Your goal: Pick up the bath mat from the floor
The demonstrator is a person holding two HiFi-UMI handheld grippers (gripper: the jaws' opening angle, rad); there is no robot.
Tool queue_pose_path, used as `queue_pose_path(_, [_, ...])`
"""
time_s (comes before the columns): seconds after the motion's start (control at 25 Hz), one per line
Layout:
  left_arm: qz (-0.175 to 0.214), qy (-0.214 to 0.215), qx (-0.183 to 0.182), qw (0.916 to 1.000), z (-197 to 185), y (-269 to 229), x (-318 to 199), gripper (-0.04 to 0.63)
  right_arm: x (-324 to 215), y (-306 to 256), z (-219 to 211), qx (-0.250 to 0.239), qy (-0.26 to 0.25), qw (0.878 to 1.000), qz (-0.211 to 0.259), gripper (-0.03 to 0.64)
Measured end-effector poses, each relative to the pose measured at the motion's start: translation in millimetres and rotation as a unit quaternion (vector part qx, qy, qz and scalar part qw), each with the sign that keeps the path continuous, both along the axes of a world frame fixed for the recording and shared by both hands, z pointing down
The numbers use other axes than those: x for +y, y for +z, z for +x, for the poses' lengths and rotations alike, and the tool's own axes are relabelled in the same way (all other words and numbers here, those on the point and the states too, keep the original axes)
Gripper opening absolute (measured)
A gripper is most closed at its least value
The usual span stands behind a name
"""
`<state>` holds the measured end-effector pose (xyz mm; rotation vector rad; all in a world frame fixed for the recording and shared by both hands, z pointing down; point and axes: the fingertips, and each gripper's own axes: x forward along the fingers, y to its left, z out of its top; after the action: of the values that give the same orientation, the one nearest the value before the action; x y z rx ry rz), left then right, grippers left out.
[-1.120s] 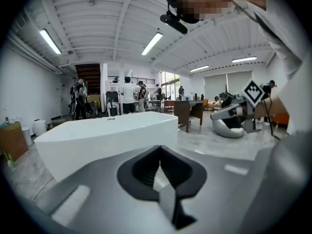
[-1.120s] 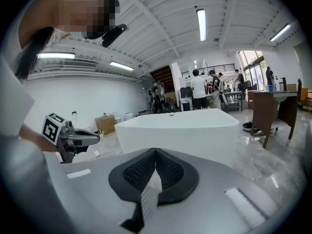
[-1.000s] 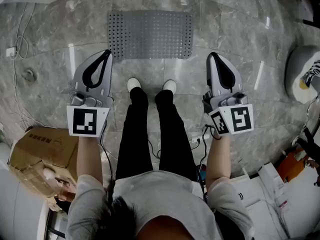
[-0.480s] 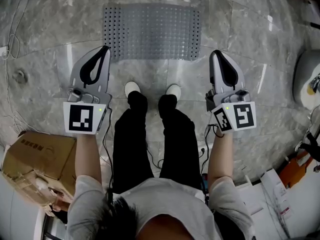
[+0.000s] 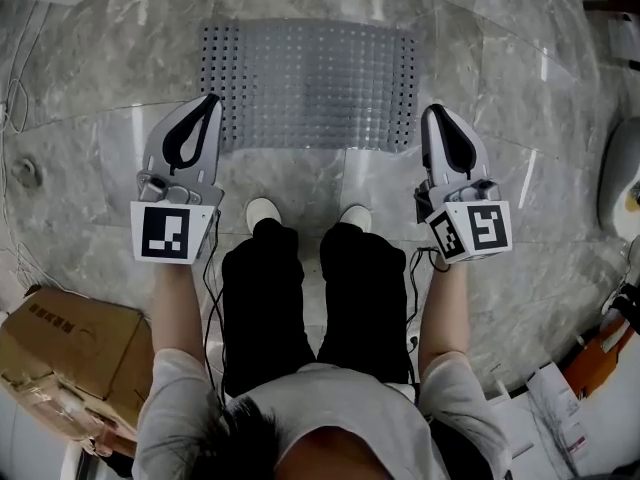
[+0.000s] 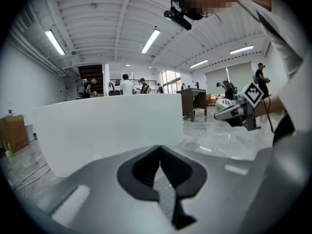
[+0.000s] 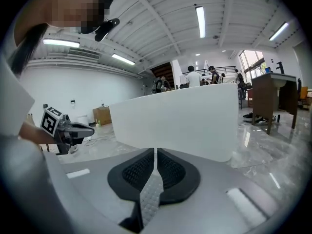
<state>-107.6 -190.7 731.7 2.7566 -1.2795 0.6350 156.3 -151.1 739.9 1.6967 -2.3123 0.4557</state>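
Note:
The bath mat [image 5: 310, 83], grey with rows of small holes, lies flat on the marble floor just ahead of the person's shoes [image 5: 262, 211]. My left gripper [image 5: 212, 98] hangs over the mat's near left corner, shut, with nothing between its pads. My right gripper [image 5: 432, 110] hovers beside the mat's near right corner, its jaws a narrow slit apart and empty. The left gripper view has its jaws [image 6: 159, 147] pressed together and the right gripper [image 6: 234, 112] off to the side. The right gripper view has its pads [image 7: 146, 167] slightly parted. The mat is not in either gripper view.
A low white panel [image 6: 107, 126] stands ahead of both grippers, also in the right gripper view [image 7: 180, 121]. A cardboard box [image 5: 70, 353] sits at the lower left, cables [image 5: 20, 98] trail at the left, and a white object [image 5: 620, 178] rests at the right edge.
The person has stepped forward, so the mat now lies closer to the shoes and both gripper tips reach its near corners. The right jaws have parted slightly.

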Motion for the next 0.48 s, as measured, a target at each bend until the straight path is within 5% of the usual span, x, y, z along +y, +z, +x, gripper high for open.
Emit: queue_pose_path(0.48, [0.033,-0.017,0.022,0.9991,-11.6,110.9,-39.5,0.002,-30.0,118.3,13.4,-0.003,0.008,1.000,0.030,0.028])
